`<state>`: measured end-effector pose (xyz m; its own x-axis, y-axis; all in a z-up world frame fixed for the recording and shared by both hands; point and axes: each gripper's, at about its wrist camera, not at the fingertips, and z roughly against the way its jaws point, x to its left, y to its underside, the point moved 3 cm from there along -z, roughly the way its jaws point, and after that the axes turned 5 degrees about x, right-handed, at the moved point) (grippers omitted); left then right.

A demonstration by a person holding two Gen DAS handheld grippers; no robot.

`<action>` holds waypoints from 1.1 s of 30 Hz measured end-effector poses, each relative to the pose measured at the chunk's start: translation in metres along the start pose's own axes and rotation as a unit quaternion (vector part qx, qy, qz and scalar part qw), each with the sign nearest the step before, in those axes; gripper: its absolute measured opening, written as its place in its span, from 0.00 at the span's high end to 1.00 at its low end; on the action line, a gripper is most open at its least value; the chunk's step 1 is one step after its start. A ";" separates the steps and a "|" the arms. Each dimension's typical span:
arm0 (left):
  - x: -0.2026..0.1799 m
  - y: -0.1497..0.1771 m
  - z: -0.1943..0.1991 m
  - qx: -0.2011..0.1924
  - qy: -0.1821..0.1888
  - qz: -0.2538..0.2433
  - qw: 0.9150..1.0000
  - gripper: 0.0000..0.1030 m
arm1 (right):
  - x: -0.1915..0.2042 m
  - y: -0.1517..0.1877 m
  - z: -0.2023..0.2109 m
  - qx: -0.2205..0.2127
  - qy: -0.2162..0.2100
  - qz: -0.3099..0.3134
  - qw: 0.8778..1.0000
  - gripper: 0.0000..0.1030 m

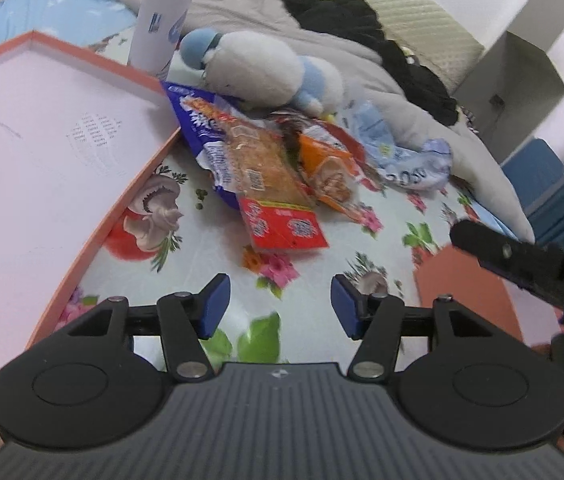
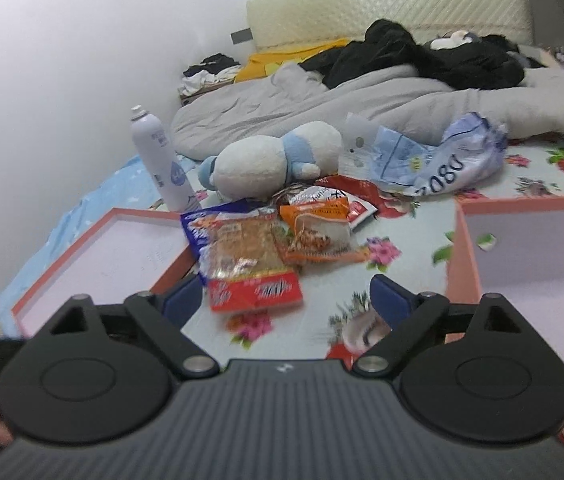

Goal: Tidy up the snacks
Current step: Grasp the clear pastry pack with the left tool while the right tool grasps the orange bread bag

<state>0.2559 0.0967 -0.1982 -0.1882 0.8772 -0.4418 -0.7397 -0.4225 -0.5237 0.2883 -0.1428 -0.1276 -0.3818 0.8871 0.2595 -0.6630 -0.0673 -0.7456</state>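
Claws both hang empty over the bed: the left claw (image 1: 280, 306) half open, the right claw (image 2: 287, 300) wide, probably readying for the snack pile (image 1: 266, 168) at twelve o'clock. A shallow pink box (image 1: 54, 152) lies at ten o'clock, likely the destination. Only the right view shows the whole spray bottle (image 2: 160, 156) and a second box (image 2: 529, 240) at two o'clock.

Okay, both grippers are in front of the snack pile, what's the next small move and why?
Probably ease the right gripper forward and close on the red-ended snack packet. Its jaws stand open and empty, that packet lies nearest them on top of the pile, and the pink box sits just to its right. The left gripper is also open and empty.
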 end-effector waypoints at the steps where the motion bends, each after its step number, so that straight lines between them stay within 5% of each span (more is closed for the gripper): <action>1: 0.003 -0.004 -0.008 0.002 0.002 0.006 1.000 0.40 | -0.003 -0.006 -0.011 0.004 -0.001 -0.002 1.000 0.11; 9: 0.019 -0.028 -0.054 0.010 0.028 0.045 0.999 0.43 | -0.024 -0.041 -0.104 0.059 -0.016 -0.010 0.998 0.11; 15: 0.023 -0.033 -0.084 0.030 0.037 0.050 0.998 0.61 | -0.032 -0.047 -0.159 0.097 -0.008 0.007 0.995 0.11; 19: 0.023 -0.032 -0.094 0.039 0.050 0.049 0.997 0.84 | -0.034 -0.046 -0.180 0.115 0.004 0.010 0.993 0.11; 23: 0.022 -0.031 -0.095 0.035 0.057 0.046 0.997 0.93 | -0.031 -0.043 -0.189 0.127 0.010 0.028 0.991 0.20; 33: 0.014 -0.023 -0.063 0.030 0.071 0.038 0.996 0.97 | -0.029 -0.035 -0.153 0.121 0.017 0.017 0.992 0.36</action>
<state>0.3107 0.1044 -0.2387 -0.1547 0.8007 -0.5787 -0.7645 -0.4681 -0.4432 0.4209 -0.0968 -0.2033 -0.3873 0.8971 0.2129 -0.7871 -0.2014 -0.5831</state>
